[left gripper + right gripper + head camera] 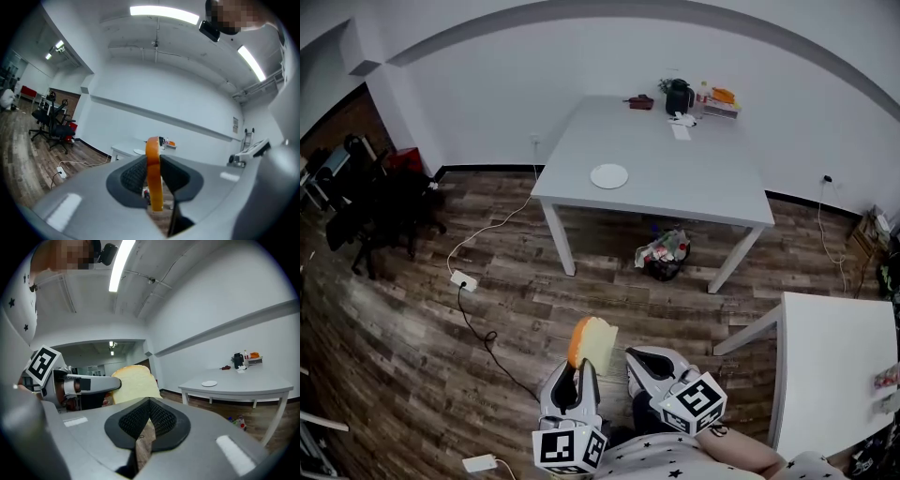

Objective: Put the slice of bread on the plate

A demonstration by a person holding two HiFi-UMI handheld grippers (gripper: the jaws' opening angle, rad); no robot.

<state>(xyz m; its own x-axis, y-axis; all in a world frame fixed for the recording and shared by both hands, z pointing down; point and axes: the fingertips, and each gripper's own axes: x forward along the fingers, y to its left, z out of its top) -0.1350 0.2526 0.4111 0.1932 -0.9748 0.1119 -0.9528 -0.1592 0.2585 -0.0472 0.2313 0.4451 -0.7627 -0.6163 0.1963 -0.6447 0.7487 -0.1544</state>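
Bread slice (593, 343) stands upright, clamped in the left gripper (579, 368); the right gripper (635, 360) jaws are closed, empty. The plate (609, 175) lies far ahead on the counter (684, 183).

White walls (487, 84), wood floor (412, 319), grey table (675, 178), black chairs (380, 202)

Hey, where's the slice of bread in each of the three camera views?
Head view: bottom centre, slice of bread upright in the left gripper.
Left gripper view: centre, slice of bread edge-on between the jaws.
Right gripper view: left of centre, slice of bread showing its flat face.
Shared landmark: the white plate on the grey table.
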